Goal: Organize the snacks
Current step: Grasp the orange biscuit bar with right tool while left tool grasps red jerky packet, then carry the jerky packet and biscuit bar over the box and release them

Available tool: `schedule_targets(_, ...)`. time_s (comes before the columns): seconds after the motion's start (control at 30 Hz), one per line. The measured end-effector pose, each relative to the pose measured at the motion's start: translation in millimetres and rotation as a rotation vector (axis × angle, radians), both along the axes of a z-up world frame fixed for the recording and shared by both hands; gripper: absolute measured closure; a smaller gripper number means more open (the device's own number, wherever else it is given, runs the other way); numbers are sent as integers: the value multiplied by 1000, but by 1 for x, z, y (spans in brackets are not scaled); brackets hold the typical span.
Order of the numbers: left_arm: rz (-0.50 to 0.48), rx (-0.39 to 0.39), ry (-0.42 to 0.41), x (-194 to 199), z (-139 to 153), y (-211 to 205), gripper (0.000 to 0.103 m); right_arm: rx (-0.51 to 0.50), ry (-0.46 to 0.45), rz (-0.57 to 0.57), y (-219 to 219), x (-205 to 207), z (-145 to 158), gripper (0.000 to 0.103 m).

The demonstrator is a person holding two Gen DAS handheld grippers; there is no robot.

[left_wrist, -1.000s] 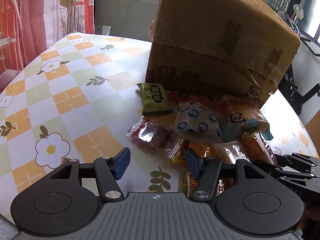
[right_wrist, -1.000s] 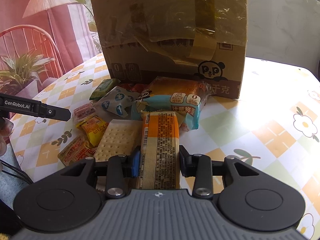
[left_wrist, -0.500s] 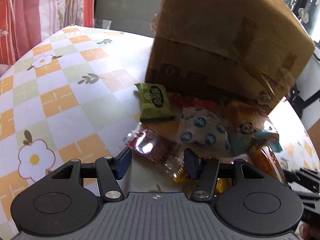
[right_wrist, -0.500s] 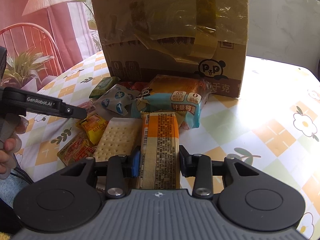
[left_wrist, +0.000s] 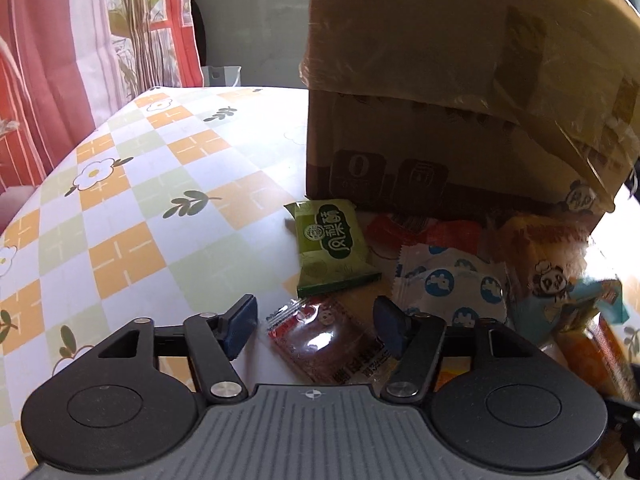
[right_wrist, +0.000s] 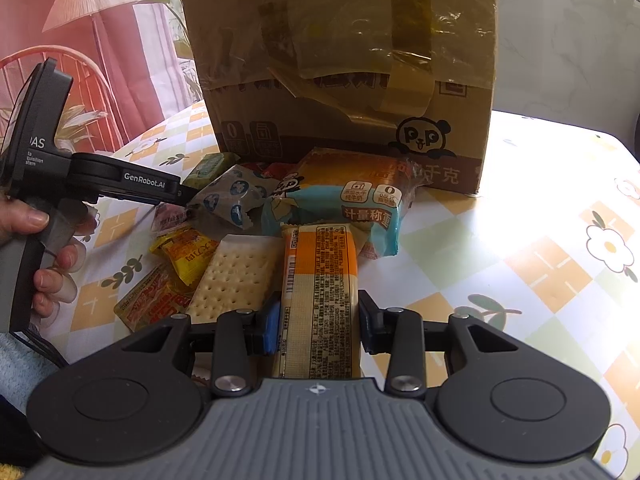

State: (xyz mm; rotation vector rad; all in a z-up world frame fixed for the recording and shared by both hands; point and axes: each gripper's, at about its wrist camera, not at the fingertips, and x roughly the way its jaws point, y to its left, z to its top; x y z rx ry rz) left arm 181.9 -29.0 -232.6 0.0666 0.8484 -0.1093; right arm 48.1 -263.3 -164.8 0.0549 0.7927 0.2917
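Observation:
Several snack packets lie on the flowered table [left_wrist: 140,220] in front of a taped cardboard box [left_wrist: 440,80]. My left gripper [left_wrist: 316,320] straddles a clear red packet [left_wrist: 328,344]; its jaws are opening and the pads stand clear of the wrapper. Just beyond lie a green packet [left_wrist: 332,248] and a white blue-dotted packet [left_wrist: 452,284]. My right gripper [right_wrist: 320,320] is shut on a long orange-and-cream snack pack [right_wrist: 320,264] whose far end rests by a panda bread pack [right_wrist: 352,196]. In the right wrist view the left gripper [right_wrist: 182,200] reaches in from the left.
A cracker pack [right_wrist: 236,276], a yellow packet [right_wrist: 188,252] and a flat red-yellow packet [right_wrist: 152,300] lie left of the orange pack. The box [right_wrist: 340,60] blocks the far side. A hand [right_wrist: 40,240] holds the left tool. Bare tablecloth [right_wrist: 540,220] extends right.
My left gripper has moved forward toward the box and now sits over the red packet, with its jaws wider apart. The right gripper and its orange pack have stayed still.

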Motion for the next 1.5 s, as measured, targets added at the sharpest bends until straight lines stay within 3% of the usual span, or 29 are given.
schedule_targets(0.1,-15,39,-7,-8,-1,-1,26,5,1,-2,-1,0,0,64)
schedule_targets(0.23,-8,22,21,-17,2,16,22,7,2,-3,-1,0,0,64)
schedule_targets(0.57,-9,16,29,-25,4,45,22,18,1,-9,-2,-1,0,64)
schedule_targets(0.67,-36,9,10,-25,7,38,38,14,2,-8,-2,0,1,64)
schedule_targets(0.73,-64,16,0,-26,8,32,59,6,6,-5,0,1,1,64)
schedule_targets(0.8,-73,17,-2,-27,9,31,63,-1,8,-2,0,1,1,64)
schedule_targets(0.9,-67,-18,-9,-33,9,36,63,-9,9,3,2,2,1,64)
schedule_targets(1.5,-80,-31,-86,-43,38,40,63,26,-38,-25,-11,-7,22,64)
